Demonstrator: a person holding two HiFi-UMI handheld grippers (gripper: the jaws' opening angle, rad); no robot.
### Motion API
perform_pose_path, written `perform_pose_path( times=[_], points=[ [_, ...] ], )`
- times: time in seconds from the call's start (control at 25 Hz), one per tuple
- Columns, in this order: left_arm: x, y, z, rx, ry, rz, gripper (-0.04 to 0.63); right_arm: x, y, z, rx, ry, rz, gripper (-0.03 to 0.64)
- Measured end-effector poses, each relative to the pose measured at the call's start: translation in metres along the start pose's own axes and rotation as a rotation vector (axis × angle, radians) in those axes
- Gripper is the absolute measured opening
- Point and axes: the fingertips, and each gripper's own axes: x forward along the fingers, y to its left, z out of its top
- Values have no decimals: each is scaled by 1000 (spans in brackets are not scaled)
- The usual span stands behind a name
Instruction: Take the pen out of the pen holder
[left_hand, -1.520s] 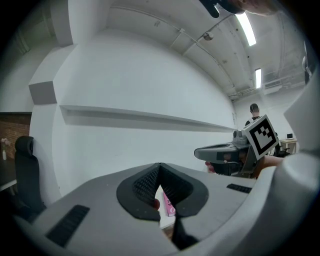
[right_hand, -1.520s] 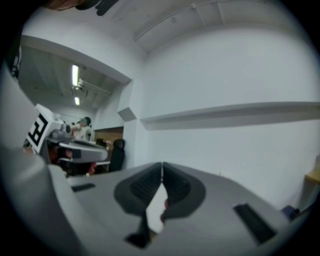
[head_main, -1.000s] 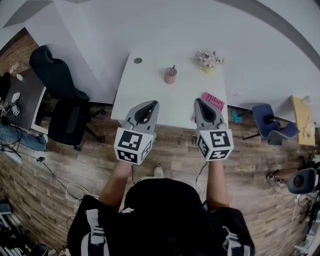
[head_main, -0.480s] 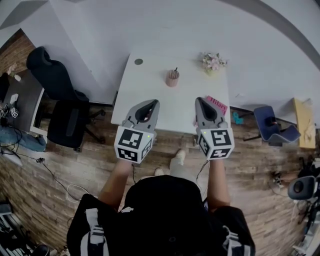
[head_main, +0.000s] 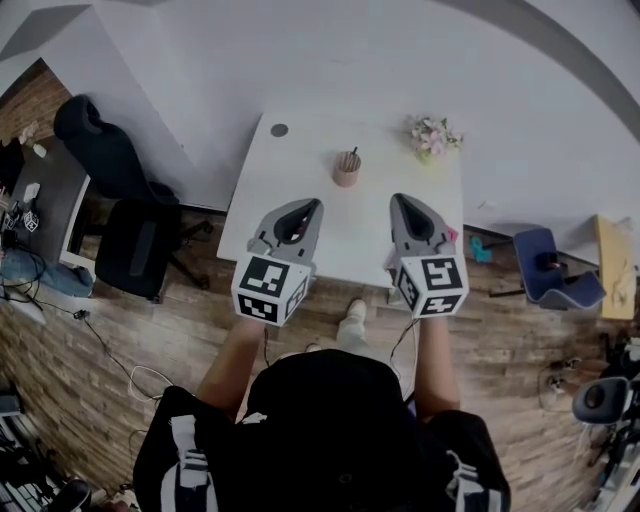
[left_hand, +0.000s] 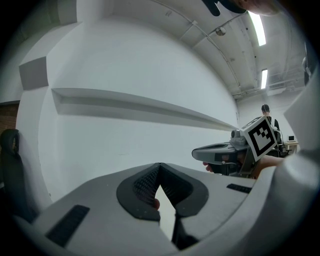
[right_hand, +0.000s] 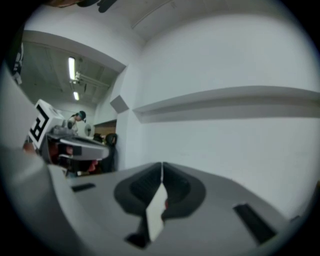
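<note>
A tan pen holder (head_main: 346, 169) with a dark pen (head_main: 351, 154) sticking out stands on the white table (head_main: 300, 170) in the head view, towards its far side. My left gripper (head_main: 311, 203) and right gripper (head_main: 397, 199) hover side by side over the table's near edge, well short of the holder. Both are shut with nothing between the jaws. In the left gripper view the jaws (left_hand: 159, 165) meet at their tips, with the right gripper (left_hand: 227, 152) seen to the right. The right gripper view shows its own jaws (right_hand: 162, 164) closed against the white wall.
A small flower pot (head_main: 433, 137) stands at the table's far right corner and a dark round disc (head_main: 279, 130) at its far left. A black office chair (head_main: 125, 205) is left of the table, a blue chair (head_main: 548, 270) right of it. The white wall lies behind the table.
Both grippers and the person have moved forward towards the table. The pink book by the right gripper is now hidden under it. The jaws stayed shut.
</note>
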Motion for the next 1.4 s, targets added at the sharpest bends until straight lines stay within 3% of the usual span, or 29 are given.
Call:
perform_pose_path(
  times=[0.6, 0.88, 1.24, 1.4],
  points=[
    [92, 34, -6, -46, 30, 134, 18, 97, -62, -6, -10, 30, 153, 34],
    [129, 47, -25, -71, 89, 184, 18, 139, -83, -26, 3, 70, 232, 34],
    [158, 46, -55, -71, 160, 200, 18, 167, -98, -58, 27, 127, 294, 34],
    [166, 46, -73, -110, 190, 193, 18, 176, -104, -74, 44, 156, 301, 34]
  ],
)
